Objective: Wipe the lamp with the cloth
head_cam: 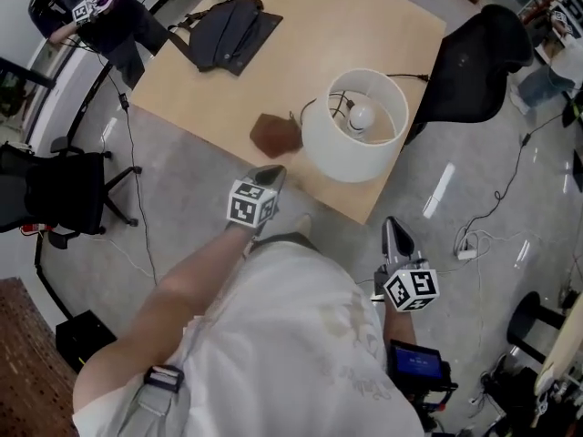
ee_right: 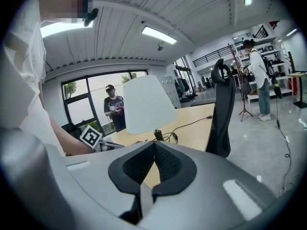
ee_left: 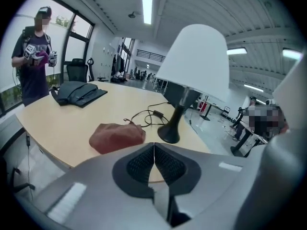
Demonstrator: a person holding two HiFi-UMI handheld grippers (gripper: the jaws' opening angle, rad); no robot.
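The left gripper's (ee_left: 154,145) jaws are seen pressed together, pad against pad, with nothing caught between them. Just beyond their tips, a crumpled reddish-brown cloth (ee_left: 117,137) is found lying on the light wooden table (ee_left: 57,121), near its front edge and untouched by the gripper. Close beside the cloth, the black foot of the table lamp (ee_left: 194,61) is planted. The lamp's white shade is held upright on a slanted dark stem, and its black cord (ee_left: 146,115) is coiled behind the cloth.

The right gripper's (ee_right: 154,143) jaws are likewise shut and empty. This gripper is held off the table's edge, well apart from the lamp, and is pointed towards it. A black office chair (ee_right: 223,114) is placed at the table's side, to the right of the lamp in the right gripper view. A dark folded garment (head_cam: 228,30) is laid at the far end of the table. A person (ee_left: 32,63) is seen standing past that end.
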